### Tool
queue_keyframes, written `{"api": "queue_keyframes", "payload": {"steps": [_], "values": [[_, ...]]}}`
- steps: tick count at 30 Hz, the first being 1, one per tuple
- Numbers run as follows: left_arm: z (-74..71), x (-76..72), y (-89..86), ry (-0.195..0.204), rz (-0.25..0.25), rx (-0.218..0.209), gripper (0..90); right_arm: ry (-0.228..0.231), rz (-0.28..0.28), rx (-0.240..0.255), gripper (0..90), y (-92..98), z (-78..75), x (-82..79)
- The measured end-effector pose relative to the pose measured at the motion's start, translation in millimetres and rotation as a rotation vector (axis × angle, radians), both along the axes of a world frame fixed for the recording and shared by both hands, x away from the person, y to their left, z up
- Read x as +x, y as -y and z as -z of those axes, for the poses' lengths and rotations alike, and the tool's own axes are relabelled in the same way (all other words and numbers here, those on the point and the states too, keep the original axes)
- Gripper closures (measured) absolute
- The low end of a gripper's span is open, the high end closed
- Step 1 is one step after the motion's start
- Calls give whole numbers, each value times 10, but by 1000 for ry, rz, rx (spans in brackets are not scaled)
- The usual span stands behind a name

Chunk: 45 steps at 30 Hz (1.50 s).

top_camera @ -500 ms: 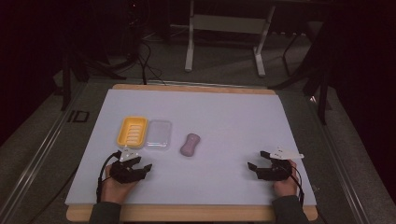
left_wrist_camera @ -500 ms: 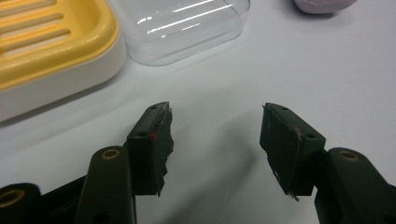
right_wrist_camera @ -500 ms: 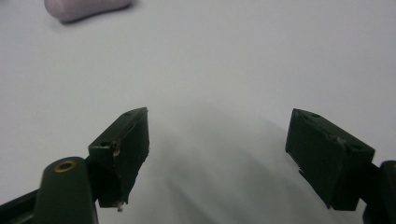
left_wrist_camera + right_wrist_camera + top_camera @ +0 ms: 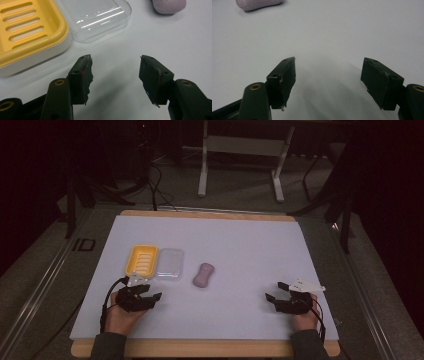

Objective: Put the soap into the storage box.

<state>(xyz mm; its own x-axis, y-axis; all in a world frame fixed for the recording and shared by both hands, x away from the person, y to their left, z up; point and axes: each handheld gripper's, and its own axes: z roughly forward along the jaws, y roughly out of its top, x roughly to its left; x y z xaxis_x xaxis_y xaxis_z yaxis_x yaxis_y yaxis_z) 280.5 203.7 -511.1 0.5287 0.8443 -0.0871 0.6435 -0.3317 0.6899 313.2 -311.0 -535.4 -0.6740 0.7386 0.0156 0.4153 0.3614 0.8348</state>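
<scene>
Jaws apart beside soap dish [image 4: 27, 32]

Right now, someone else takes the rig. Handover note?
Left gripper: jaws apart, nothing between them, low over the table just short of the yellow soap dish and the clear lid.
Right gripper: jaws apart, nothing between them, near the table's right front.
Pink soap lies bare on the table right of the lid, apart from it.
Done: nothing; dish is without soap, lid beside it.
Left, probably: soap into dish, lid on.
</scene>
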Motion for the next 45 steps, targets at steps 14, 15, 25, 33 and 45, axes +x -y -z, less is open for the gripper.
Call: {"api": "queue_keyframes", "payload": {"steps": [14,15,25,33,45], "values": [[-199,114,154,12,54,19,445,21,-6,3,267,3,-3,-19],[-215,127,166,9,58,23,445,21,-5,1,267,2,-3,-20],[-284,206,234,8,74,29,452,23,-9,2,267,3,-2,-21],[-329,244,279,0,93,48,465,22,-15,0,267,-1,-2,-22],[-374,307,351,-2,101,49,472,19,-22,-2,267,-5,-2,-22]]}}
